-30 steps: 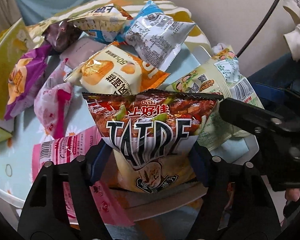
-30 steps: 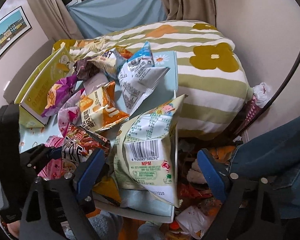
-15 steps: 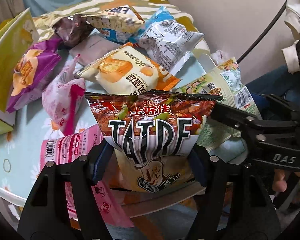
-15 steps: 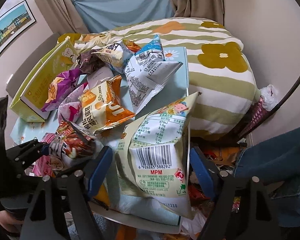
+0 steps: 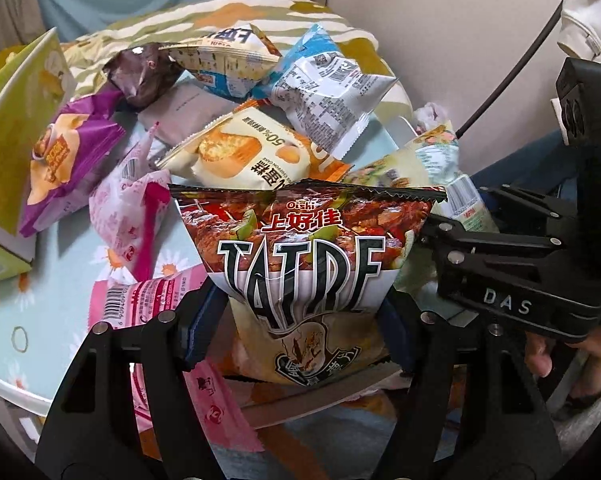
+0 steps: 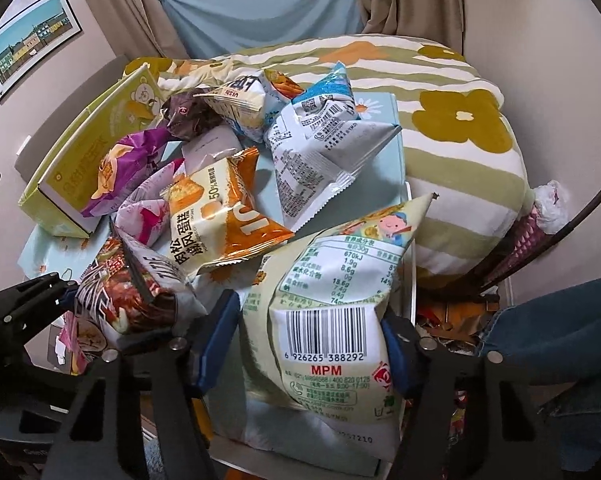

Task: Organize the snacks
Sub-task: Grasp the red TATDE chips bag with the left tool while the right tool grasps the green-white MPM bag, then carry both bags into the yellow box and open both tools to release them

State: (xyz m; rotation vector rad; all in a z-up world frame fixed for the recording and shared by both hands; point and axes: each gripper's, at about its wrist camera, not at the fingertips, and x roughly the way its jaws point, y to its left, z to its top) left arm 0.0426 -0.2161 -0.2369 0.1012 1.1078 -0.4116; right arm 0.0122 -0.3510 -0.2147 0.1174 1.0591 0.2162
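My left gripper [image 5: 300, 332] is shut on a red-brown Oishi chip bag [image 5: 304, 264] and holds it upright at the table's near edge. The same bag shows at the left of the right wrist view [image 6: 128, 292]. My right gripper [image 6: 308, 344] is shut on a pale green snack bag [image 6: 332, 320], barcode side facing me. That green bag also shows behind the chip bag in the left wrist view [image 5: 432, 176]. Several more snack bags lie piled on the small table [image 5: 40, 320], among them an orange-white cake bag [image 6: 216, 216] and a silver-blue bag [image 6: 320, 152].
A yellow-green box [image 6: 84, 148] stands open at the table's left with a purple bag [image 6: 120, 168] leaning on it. A striped flowered quilt [image 6: 460, 120] lies behind the table. A person's leg in jeans [image 6: 560, 328] is at the right. Clutter lies on the floor [image 6: 452, 320].
The right gripper has closed in on the pale green bag and brought it nearer the left gripper. The left gripper keeps its hold on the chip bag and has drifted slightly.
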